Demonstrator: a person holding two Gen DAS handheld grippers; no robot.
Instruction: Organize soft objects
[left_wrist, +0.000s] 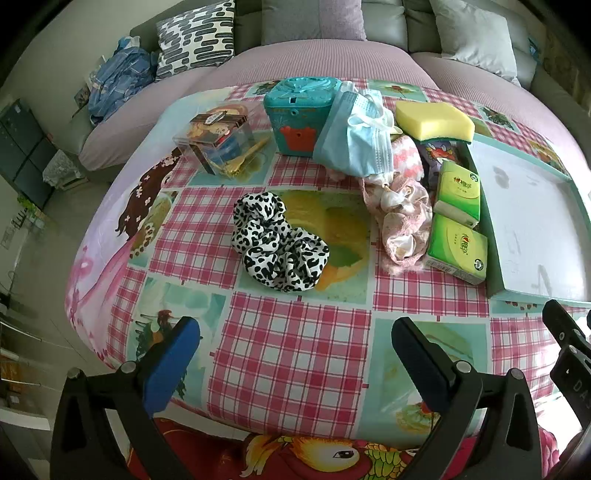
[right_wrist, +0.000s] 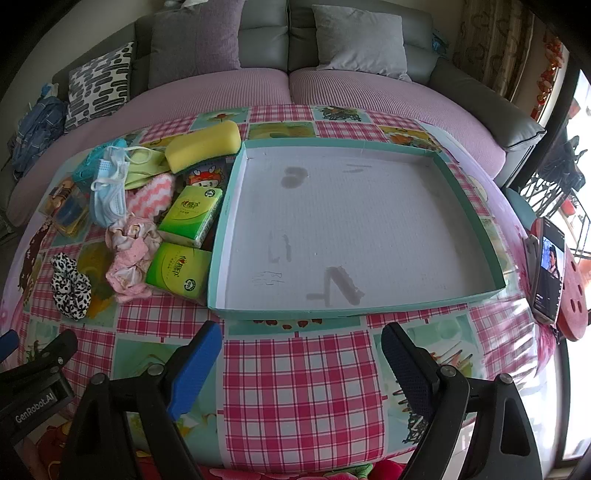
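i hold my left gripper (left_wrist: 295, 354) spread wide over the checked tablecloth (left_wrist: 295, 369), nothing between its pads. my right gripper (right_wrist: 301, 354) is spread too, empty, hanging just short of the tray (right_wrist: 354, 312).

nothing is sorted yet, i judge: the tray is bare and every soft thing lies outside it. from the left wrist view the spotted scrunchie (left_wrist: 277, 243) sits at twelve o'clock, nearest to me and alone. the pink cloth (left_wrist: 402, 218) is at one o'clock, touching the two green tissue packs (left_wrist: 458, 221) beside the tray wall. the face masks (left_wrist: 358, 136) and yellow sponge (left_wrist: 434, 120) lie farther back.

next i should probably lower the left gripper over the scrunchie, pinch it, then carry it toward three o'clock into the tray.
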